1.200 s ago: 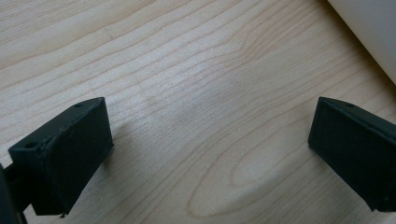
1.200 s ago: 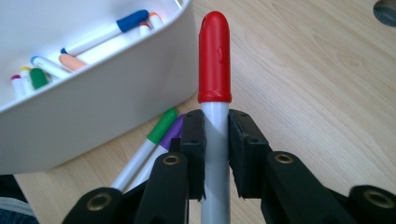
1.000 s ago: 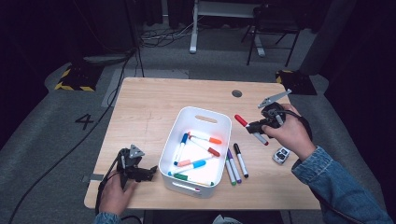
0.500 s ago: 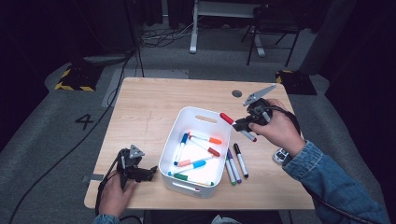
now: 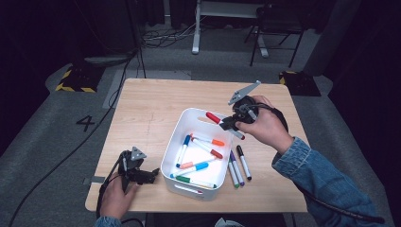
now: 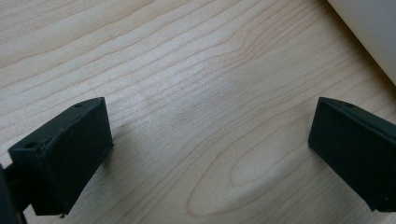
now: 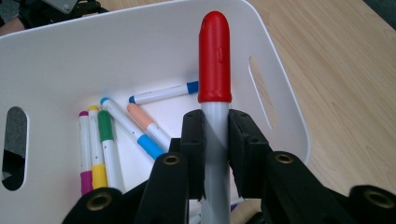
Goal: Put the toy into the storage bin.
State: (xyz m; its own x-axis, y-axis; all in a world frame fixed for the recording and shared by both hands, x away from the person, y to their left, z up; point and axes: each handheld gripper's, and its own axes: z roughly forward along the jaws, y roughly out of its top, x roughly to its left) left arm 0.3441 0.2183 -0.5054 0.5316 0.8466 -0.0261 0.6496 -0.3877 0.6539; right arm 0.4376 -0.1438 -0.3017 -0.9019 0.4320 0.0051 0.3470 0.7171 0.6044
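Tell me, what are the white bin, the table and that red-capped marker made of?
The white bin looks like moulded plastic: smooth, faintly glossy walls with rounded corners and cut-out handle slots. The table shows pale wood grain with a matt finish; whether solid wood or laminate I cannot tell. The red-capped marker, clamped in the right gripper, seems plastic too: a shiny red cap on a smooth grey-white barrel.
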